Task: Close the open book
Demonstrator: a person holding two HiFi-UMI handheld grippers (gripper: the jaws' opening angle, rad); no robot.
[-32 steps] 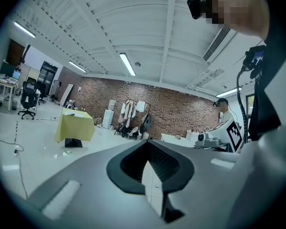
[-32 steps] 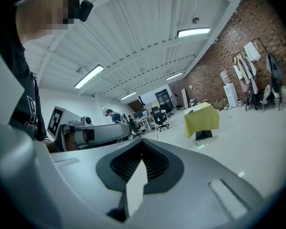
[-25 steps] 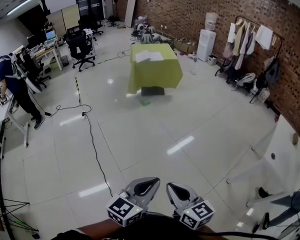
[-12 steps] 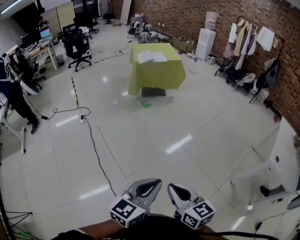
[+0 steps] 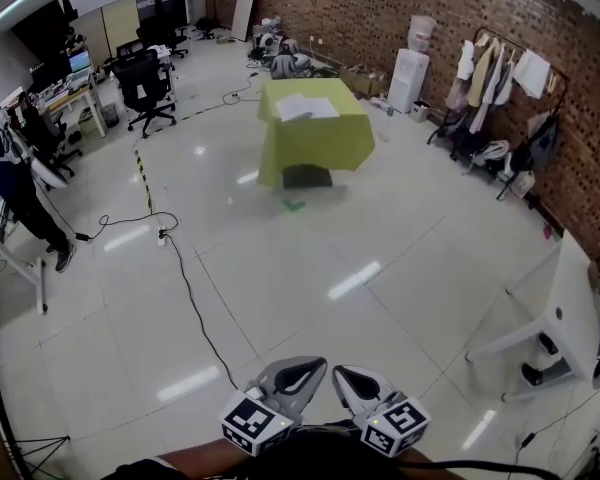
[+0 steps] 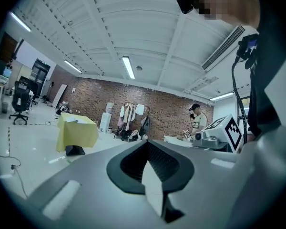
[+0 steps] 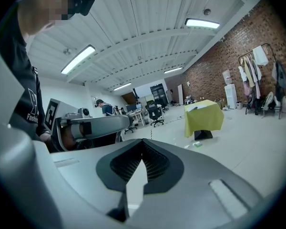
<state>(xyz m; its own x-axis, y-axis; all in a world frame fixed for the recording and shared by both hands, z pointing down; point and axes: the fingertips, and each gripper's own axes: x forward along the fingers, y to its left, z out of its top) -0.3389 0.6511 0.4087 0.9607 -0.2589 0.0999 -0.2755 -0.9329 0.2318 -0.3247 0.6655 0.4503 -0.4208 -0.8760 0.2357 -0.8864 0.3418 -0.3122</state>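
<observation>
Progress: 0 steps of the closing are done, as far as the pictures show; the book (image 5: 307,109) lies open, its pale pages facing up.
Left to do: by my reading, cross the floor to the table, reach the book, fold 1 half over the other, and let go.
Book, place: on top of the table with the yellow cloth (image 5: 316,146), far across the shiny floor (image 5: 280,288) from the person holding the grippers; well apart from both.
Book, other views: a small pale patch on the yellow tabletop in the left gripper view (image 6: 71,121) and in the right gripper view (image 7: 197,108).
Book, long axis: in the head view the open spread runs roughly left to right across the tabletop, slightly tilted; it is wider than it is deep.
Book, pointing: too small to make out the spine or which edge is the top.
Left gripper (image 5: 298,372): held low and close to the body, jaws brought together at the tips, nothing between them (image 6: 146,143).
Right gripper (image 5: 345,376): just beside the left one, jaws likewise together and holding nothing (image 7: 142,142).
Both grippers, aim: tips point forward, roughly toward the table.
Way ahead: a black cable (image 5: 190,298) lies across the floor to the left of the straight path.
</observation>
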